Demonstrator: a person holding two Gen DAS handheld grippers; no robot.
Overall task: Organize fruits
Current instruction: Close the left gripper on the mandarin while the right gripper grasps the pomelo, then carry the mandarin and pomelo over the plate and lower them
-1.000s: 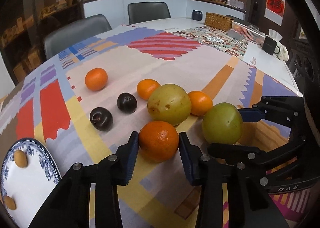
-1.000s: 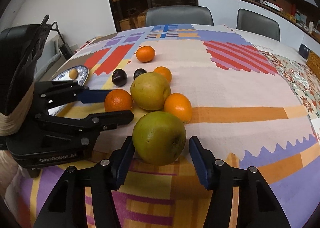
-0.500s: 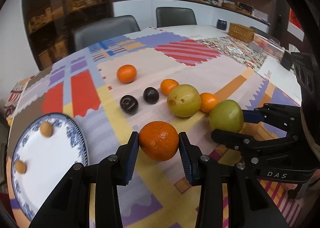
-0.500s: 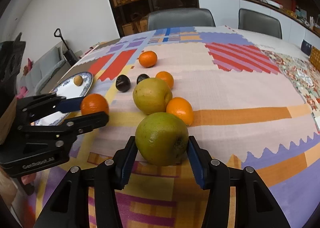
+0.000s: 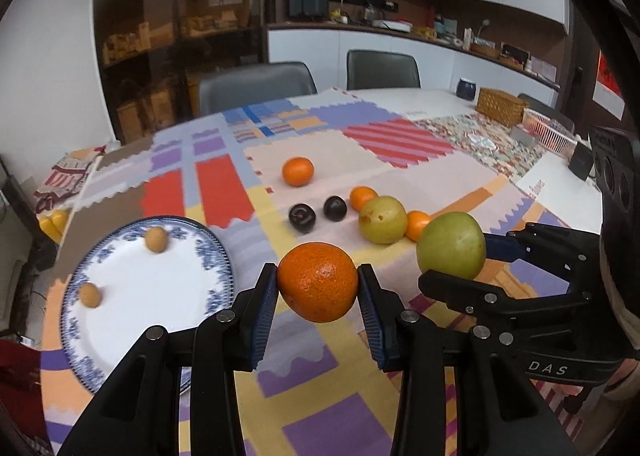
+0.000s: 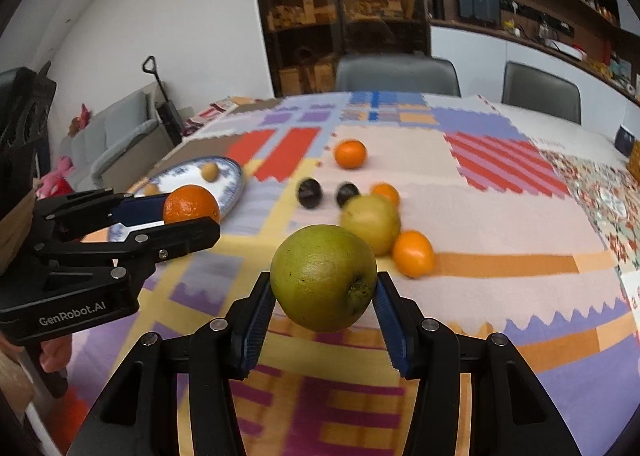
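My left gripper is shut on an orange and holds it in the air above the cloth, right of a blue-rimmed white plate that holds two small tan fruits. My right gripper is shut on a green pear-like fruit, also held above the table. The left gripper with the orange shows in the right wrist view, in front of the plate. On the cloth lie a yellow-green fruit, three oranges, one far, and two dark plums.
A patchwork tablecloth covers the table. Two grey chairs stand at the far side. A wicker basket, a white crate and a dark cup sit at the far right. A small stack of yellow things lies left of the plate.
Both grippers have risen with their fruit and drawn back from the cluster. The left one has swung towards the plate, which now fills more of its view.
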